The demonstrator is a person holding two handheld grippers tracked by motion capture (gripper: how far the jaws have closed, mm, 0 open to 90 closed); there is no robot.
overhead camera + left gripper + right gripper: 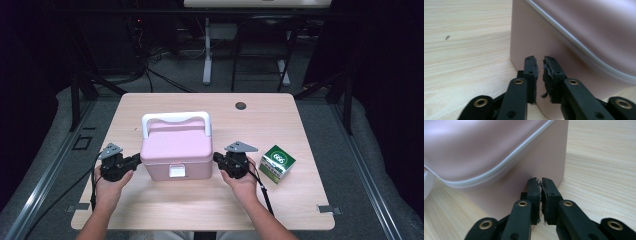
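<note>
The pink box (176,150) sits mid-table (150,205). The left gripper (136,159) noses its left wall, jaws nearly together, a sliver apart. The right gripper (217,158) meets the opposite wall, jaws closed on nothing, seemingly touching it.

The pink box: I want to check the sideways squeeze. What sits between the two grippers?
In the high view, just the pink box lies between the left gripper and right gripper, one at each side wall.
</note>
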